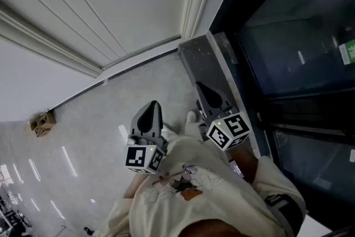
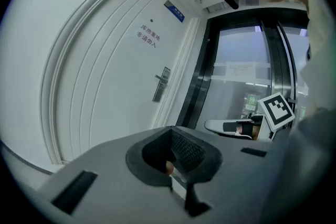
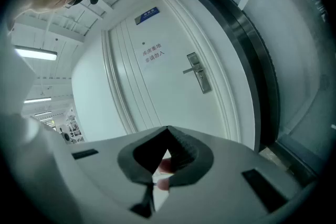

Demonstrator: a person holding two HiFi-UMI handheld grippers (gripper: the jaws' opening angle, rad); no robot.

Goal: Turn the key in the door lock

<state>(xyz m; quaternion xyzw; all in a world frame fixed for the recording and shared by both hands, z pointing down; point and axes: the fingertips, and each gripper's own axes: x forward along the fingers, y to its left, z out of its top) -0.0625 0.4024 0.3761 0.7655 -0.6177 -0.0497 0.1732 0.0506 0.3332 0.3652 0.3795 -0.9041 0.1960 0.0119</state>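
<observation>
The left tool and right tool are held with jaws pressed together. Both are aimed at the white door, well apart from its lock.

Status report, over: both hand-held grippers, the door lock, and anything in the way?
Left hand-held gripper shut; right hand-held gripper shut. Door lock ahead, not touched, no key seen. Nothing in the way.

The lock plate sits near the right edge of the door, below the notice and nameplate. The glass wall adjoins rightward. The left gripper and right gripper lie side by side before the door, well apart from it.
</observation>
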